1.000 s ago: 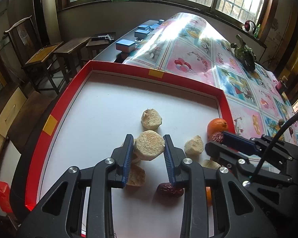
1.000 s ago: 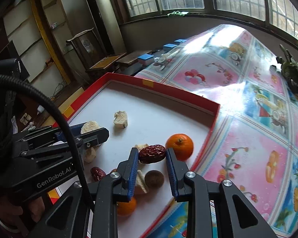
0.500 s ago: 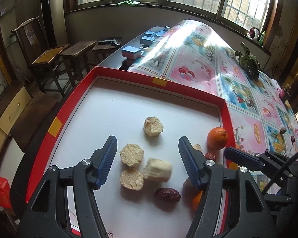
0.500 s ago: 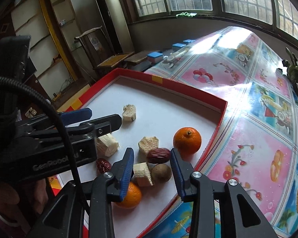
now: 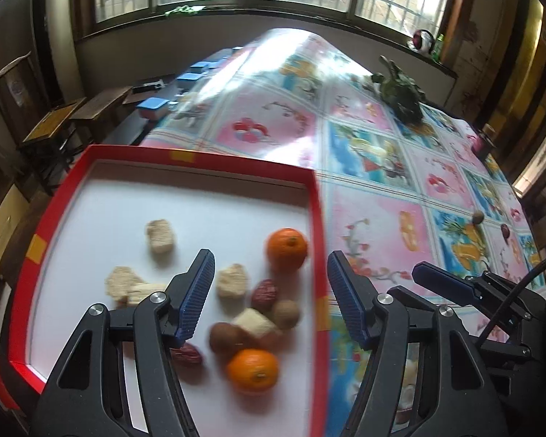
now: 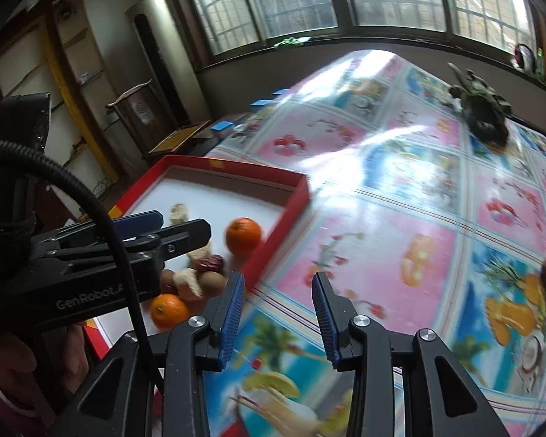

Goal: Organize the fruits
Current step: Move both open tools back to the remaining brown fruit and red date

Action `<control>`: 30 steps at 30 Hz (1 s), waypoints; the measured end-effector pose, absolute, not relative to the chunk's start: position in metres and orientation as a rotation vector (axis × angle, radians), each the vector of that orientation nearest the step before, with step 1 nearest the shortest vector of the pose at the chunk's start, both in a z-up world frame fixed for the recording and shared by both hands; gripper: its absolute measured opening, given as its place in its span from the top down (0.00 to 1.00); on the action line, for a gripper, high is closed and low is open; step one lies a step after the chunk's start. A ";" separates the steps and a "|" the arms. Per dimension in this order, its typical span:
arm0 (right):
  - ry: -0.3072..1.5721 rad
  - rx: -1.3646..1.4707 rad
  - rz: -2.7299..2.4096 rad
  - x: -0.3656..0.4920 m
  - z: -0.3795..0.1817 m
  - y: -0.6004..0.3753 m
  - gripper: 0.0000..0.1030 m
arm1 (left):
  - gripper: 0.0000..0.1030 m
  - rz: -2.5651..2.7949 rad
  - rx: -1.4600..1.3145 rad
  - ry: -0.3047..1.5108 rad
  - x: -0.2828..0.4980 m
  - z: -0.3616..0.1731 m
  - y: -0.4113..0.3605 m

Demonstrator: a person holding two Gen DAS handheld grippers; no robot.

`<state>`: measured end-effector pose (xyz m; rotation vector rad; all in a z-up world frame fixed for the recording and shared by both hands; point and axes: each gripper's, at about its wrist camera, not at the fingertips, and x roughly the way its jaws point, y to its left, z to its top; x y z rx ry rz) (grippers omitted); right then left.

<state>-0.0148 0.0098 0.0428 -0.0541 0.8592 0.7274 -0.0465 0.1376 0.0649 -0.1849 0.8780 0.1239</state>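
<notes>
While your left gripper (image 5: 269, 291) hangs with its jaws spread wide and nothing between them, the fruits lie in the red-rimmed tray (image 5: 315, 218) at lower left of the left wrist view. One round orange (image 5: 287, 249) sits near the tray's right wall, its stem dimple facing up toward the top of the frame; a second orange (image 5: 253, 369) lies lower, at centre bottom, dimple turned toward the bottom edge. Between them rest a wrinkled dark red date (image 5: 265, 294), two brown roundish fruits (image 5: 286, 314) and several pale, rough-cut chunks (image 5: 160, 236). Another date (image 5: 187, 356) lies with its long axis running left to right, partly hidden behind the left finger.

Your right gripper (image 6: 277, 307) is likewise open and empty, over the patterned counter (image 6: 400, 218) just right of the tray's corner. Two small fruits (image 5: 477, 217) lie loose on the counter at the right of the frame, too blurred to name.
</notes>
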 end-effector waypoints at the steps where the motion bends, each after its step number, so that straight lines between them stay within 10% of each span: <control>1: 0.861 -0.044 0.715 -0.014 0.042 0.001 0.64 | 0.37 0.110 -0.181 0.884 -0.044 0.064 0.131; 30: 0.907 0.034 0.130 0.084 0.019 -0.280 0.59 | 0.32 -0.283 -0.058 1.066 0.072 0.039 -0.080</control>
